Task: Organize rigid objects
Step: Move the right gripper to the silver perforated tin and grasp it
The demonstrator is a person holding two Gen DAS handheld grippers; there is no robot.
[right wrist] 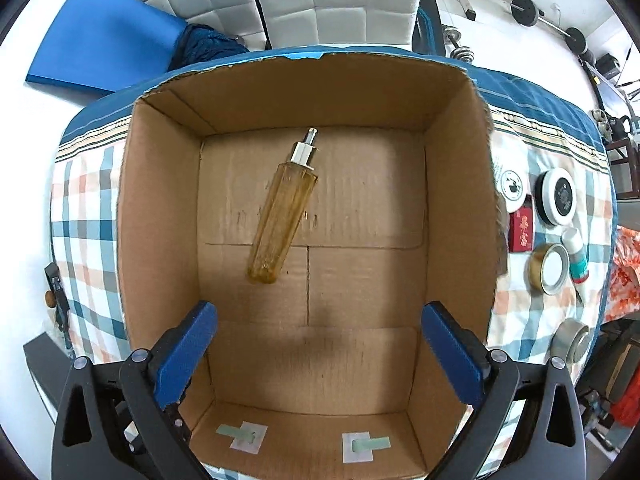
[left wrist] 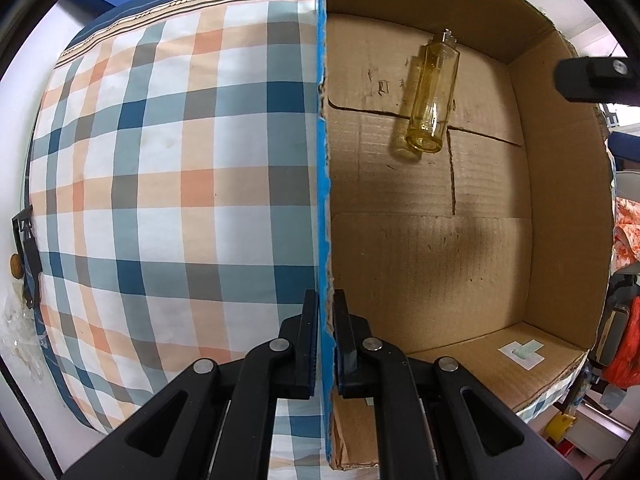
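Blue-padded jaws of the right gripper (right wrist: 318, 354) stand spread wide and empty at 6 o'clock in the right wrist view, hanging over the open cardboard box (right wrist: 456, 184). On the box floor, toward 12 o'clock of those jaws and well apart from them, lies the bottle (right wrist: 282, 222), flat on its side with its neck aimed toward 1 o'clock.

The left gripper (left wrist: 326, 344) has its jaws pinched narrow on the blue-taped wall of the box, one jaw outside and one inside, which likely steadies the box on the checked cloth (left wrist: 160, 180).

The bottle is a slim amber see-through cylinder with a pale collar and a bare pump stem at the neck; whether it is glass or plastic cannot be told. It looks nearly empty, so probably light, rigid and smooth, apt to roll or slip between pads. Should it need moving, the safest hold is across the middle of the body, not the thin stem, which might snap or pivot.

Outside the box at 3 o'clock, the cloth carries a round black-and-white tin (right wrist: 556, 198), a small red box (right wrist: 522, 228), a gold-rimmed jar (right wrist: 550, 268) and a small white bottle (right wrist: 576, 254), apparently awaiting their turn.
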